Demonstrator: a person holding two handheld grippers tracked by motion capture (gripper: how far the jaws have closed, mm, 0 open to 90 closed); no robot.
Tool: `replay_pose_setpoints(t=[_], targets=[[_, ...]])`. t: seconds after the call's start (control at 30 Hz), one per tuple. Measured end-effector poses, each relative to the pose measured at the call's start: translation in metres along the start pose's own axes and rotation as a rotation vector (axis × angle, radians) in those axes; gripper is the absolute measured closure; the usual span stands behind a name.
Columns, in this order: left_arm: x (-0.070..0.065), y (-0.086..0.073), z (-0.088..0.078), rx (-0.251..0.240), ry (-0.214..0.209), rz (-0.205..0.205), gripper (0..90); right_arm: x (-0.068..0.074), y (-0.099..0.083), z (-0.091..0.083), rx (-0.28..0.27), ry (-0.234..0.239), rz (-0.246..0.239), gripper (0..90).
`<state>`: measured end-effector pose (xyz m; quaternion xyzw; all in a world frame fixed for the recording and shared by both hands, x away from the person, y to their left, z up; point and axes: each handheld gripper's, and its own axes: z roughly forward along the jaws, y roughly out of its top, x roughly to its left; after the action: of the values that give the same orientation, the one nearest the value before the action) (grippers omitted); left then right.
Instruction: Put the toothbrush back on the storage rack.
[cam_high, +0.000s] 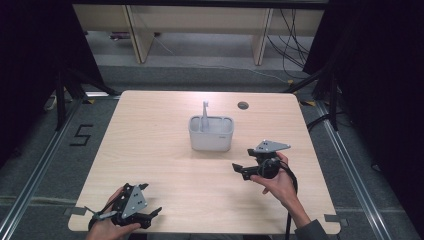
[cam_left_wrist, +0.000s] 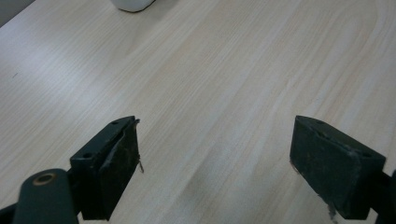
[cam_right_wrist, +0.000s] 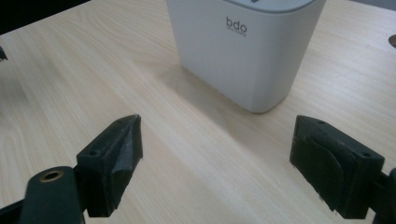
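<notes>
Right now the white caddy (cam_high: 211, 134) is sitting a little beyond the middle of the desk (cam_high: 150, 150), toward its far edge, with a pale upright handle or brush (cam_high: 204, 116) rising from its left compartment. The right hand-held gripper (cam_high: 243, 169) is hovering near the caddy, just toward the desk's right and near side of it, and its jaws are pointing left and slightly forward at the caddy's near right corner. In the right gripper view the caddy (cam_right_wrist: 247, 51) is lying straight ahead and a little right, apart from both jaws, which are standing wide and holding nothing. The caddy's long axis is running parallel to the desk's far edge.

The left hand-held gripper (cam_high: 152, 215) is resting by the desk's near left corner, well apart from the caddy; its jaws are also spread wide and empty, over bare wood.

Judging from this, the right hand is the nearer 1 and is likely leading the reach.
</notes>
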<state>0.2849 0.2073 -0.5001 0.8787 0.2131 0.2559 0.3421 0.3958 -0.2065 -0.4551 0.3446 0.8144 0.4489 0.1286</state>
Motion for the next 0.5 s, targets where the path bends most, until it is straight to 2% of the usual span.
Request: replay_pose_setpoints(t=[0.03,0.07,0.13,0.17,0.2,0.33,0.37,0.4,0.43,0.47,0.5], targets=[[0.000,0.000,0.000,-0.001,0.000,-0.002,15.1,0.002,-0.003,-0.001,0.006,-0.013,0.022,17.6],[0.000,0.000,0.000,-0.001,0.000,-0.002,15.2,0.002,-0.003,-0.001,0.006,-0.013,0.022,17.6],[0.000,0.000,0.000,0.008,-0.003,-0.002,15.2,0.000,-0.004,-0.002,-0.005,-0.012,-0.009,17.6],[0.000,0.000,0.000,0.007,-0.003,-0.003,15.2,0.003,-0.005,-0.004,0.013,-0.012,0.039,17.6],[-0.001,0.000,0.000,0.004,-0.003,-0.003,15.2,0.002,-0.006,-0.004,0.003,-0.014,0.019,17.6],[-0.002,0.000,0.002,-0.004,-0.003,-0.014,15.2,0.004,-0.012,-0.004,0.004,0.004,0.030,17.7],[-0.002,0.000,0.001,0.002,-0.010,-0.006,15.2,0.002,-0.014,-0.004,0.010,-0.012,-0.003,17.7],[-0.002,0.000,0.001,0.006,-0.011,0.000,15.2,0.004,-0.016,-0.004,0.019,0.002,0.029,17.7],[-0.002,0.000,0.001,0.002,-0.012,-0.002,15.2,0.004,-0.016,-0.004,0.019,0.002,0.029,17.7],[-0.002,0.000,0.001,0.000,-0.011,-0.004,15.2,0.003,-0.017,-0.005,0.020,-0.020,-0.002,17.8],[-0.002,0.000,0.001,0.002,-0.010,-0.003,15.2,0.005,-0.018,-0.006,0.023,-0.018,0.008,17.7]])
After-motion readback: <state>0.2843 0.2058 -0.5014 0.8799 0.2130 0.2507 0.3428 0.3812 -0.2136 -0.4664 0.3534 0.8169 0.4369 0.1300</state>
